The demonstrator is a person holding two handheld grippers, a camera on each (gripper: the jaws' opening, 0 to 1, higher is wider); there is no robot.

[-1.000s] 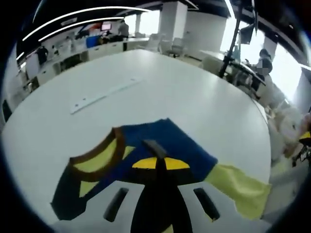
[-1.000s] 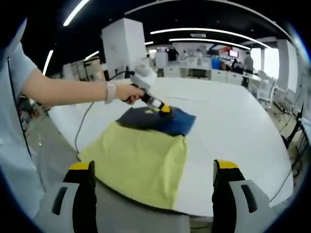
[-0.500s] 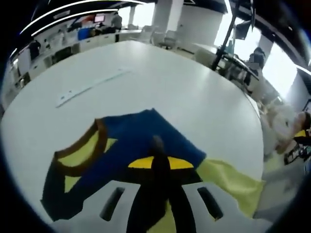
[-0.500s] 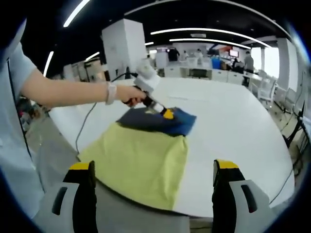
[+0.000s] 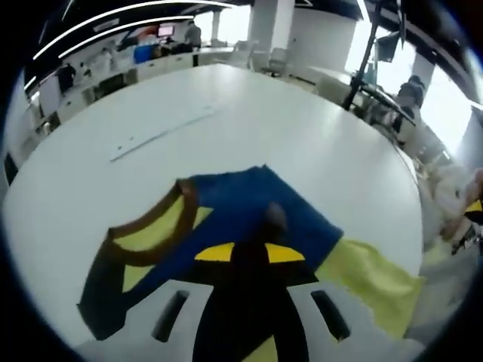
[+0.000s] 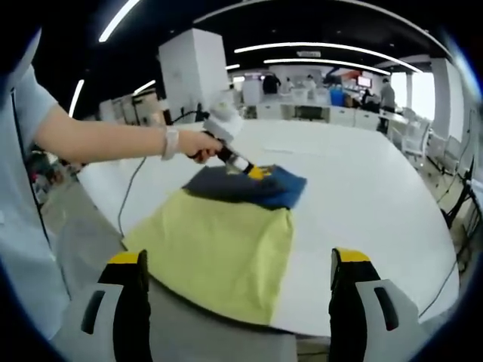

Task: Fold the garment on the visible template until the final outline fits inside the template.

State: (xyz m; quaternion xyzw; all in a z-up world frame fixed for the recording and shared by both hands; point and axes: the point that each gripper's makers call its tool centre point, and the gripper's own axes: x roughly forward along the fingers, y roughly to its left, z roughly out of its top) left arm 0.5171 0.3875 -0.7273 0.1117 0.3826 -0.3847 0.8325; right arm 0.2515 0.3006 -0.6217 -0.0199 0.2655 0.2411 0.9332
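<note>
A dark blue garment [image 5: 241,207] with a brown-trimmed neck opening and yellow lining lies folded on the white round table [image 5: 287,128]. Its near part rests on a yellow-green template sheet [image 6: 219,249]; a corner of the template [image 5: 373,280] also shows in the left gripper view. My left gripper [image 5: 243,253] has its jaws pressed together, with a dark fold of the garment at the tips. In the right gripper view the left gripper [image 6: 253,172], held by a person's hand [image 6: 198,143], sits on the blue garment [image 6: 260,188]. My right gripper [image 6: 238,258] hangs open before the table's near edge, holding nothing.
A long pale strip [image 5: 162,136] lies flat on the table beyond the garment. A cable [image 6: 132,192] trails from the left gripper off the table's left side. The person's arm and sleeve [image 6: 30,181] stand at the left. Office desks, chairs and people ring the table.
The left gripper dipped a little closer over the garment and came back, jaws together throughout. The garment's blue fold shifted slightly. The right gripper stayed still and open.
</note>
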